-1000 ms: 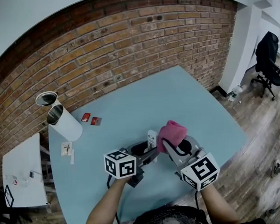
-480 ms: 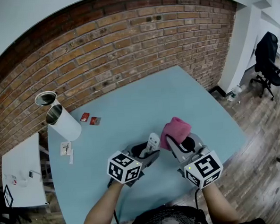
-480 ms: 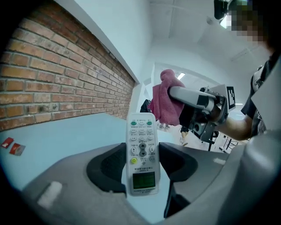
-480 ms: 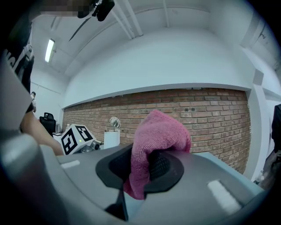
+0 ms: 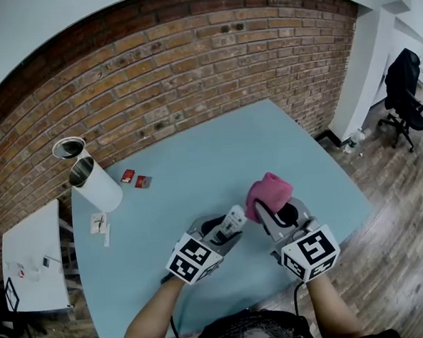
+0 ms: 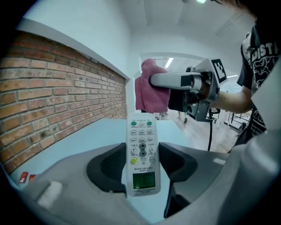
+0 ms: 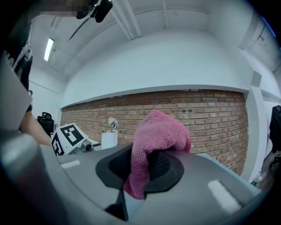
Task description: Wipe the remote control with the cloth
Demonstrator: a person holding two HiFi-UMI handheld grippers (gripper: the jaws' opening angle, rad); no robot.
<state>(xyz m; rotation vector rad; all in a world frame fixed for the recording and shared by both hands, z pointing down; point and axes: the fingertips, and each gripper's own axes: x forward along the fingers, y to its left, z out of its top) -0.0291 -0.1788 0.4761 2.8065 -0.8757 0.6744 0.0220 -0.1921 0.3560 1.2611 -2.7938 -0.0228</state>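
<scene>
Clamped remote control in left gripper, jaws pressing its long sides, button face up, above blue table. Pinched pink cloth in right gripper, jaws tight on fold. Held cloth just beside remote's far end; contact unclear.

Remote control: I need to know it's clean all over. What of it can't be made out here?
Back and sides: the left gripper view shows only the button face of the remote control; the jaws cover its sides.
Smears: too small in the head view.
Contact with the cloth: head view too small to tell.
</scene>
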